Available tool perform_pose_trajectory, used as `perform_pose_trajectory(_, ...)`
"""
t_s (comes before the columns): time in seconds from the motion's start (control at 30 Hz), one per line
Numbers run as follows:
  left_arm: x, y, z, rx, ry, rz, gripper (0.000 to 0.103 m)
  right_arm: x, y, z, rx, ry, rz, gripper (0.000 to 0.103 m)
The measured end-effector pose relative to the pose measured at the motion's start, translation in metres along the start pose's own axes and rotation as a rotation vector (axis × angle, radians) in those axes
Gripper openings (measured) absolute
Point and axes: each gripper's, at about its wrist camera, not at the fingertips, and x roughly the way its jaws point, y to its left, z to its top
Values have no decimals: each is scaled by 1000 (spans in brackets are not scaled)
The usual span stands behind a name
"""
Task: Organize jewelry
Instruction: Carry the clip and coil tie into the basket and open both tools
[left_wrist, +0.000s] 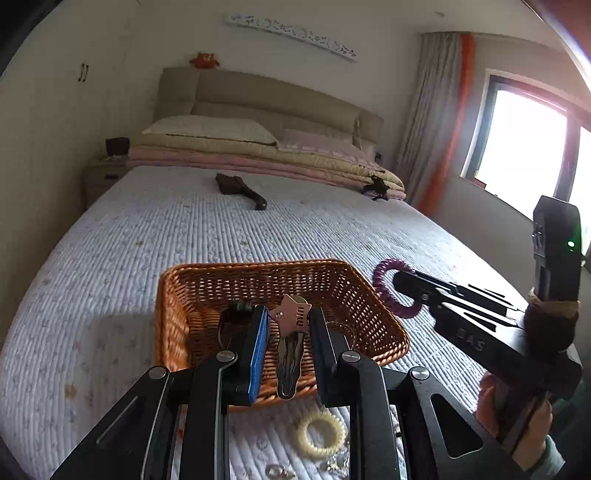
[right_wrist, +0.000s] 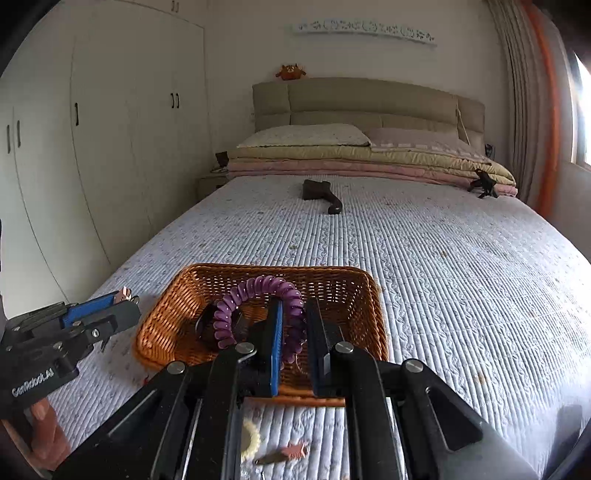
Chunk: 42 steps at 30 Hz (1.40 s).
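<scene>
left gripper (left_wrist: 288, 325) clamped on a star-tipped hair clip (left_wrist: 290, 332), right gripper (right_wrist: 293, 325) pinching a purple spiral hair tie (right_wrist: 258, 295), both held over the wicker basket (right_wrist: 332, 280) on the quilted bed (right_wrist: 443, 277), cream spiral tie (left_wrist: 320, 434) lying just short of it

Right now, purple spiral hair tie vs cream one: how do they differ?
The purple spiral hair tie is held up in the right gripper over the wicker basket; the cream hair tie lies loose on the quilt, outside the basket. The purple one is dark with thick coils; the cream one is pale with finer coils. Both are coiled rings, and neither is in the basket yet.
</scene>
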Motion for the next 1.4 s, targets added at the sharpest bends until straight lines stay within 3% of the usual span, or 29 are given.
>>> perform_pose_trajectory(0.2, 82, -7, -12, -29, 153, -133, 22, 83, -16, 2, 40, 144, -34, 13)
perform_pose_trajectory(0.5, 132, -18, -28, 29, 259, -28, 22, 125, -32, -11, 74, 236, -9, 14)
perform_pose_trajectory(0.77, 137, -11, -29, 13, 258, -12, 24, 131, -34, -20, 62, 249, 8, 14)
perform_pose_trajectory(0.83, 134, -9, -29, -3, 239, -29, 30, 131, -34, -22, 61, 249, 6, 14)
perform_pose_trajectory(0.9, 129, -8, -28, -2, 217, -28, 45, 131, -36, -21, 75, 251, 20, 16)
perform_pose_trajectory(0.93, 125, -10, -27, 3, 203, -28, 45, 129, -37, -20, 81, 249, 30, 18)
perform_pose_trajectory(1.0, 115, -11, -23, -1, 180, -48, 45, 119, -39, -19, 89, 223, 35, 32)
perform_pose_trajectory(1.13, 80, -11, -13, -12, 113, -82, 45, 85, -37, -14, 77, 157, 51, 35)
perform_pose_trajectory(1.27, 21, -10, -9, -17, 30, -128, 45, 31, -28, -16, 59, 76, 86, 35)
perform_pose_trajectory(1.4, -50, -6, -17, -25, -87, -113, 60, -27, -13, -26, 18, -24, 89, 35)
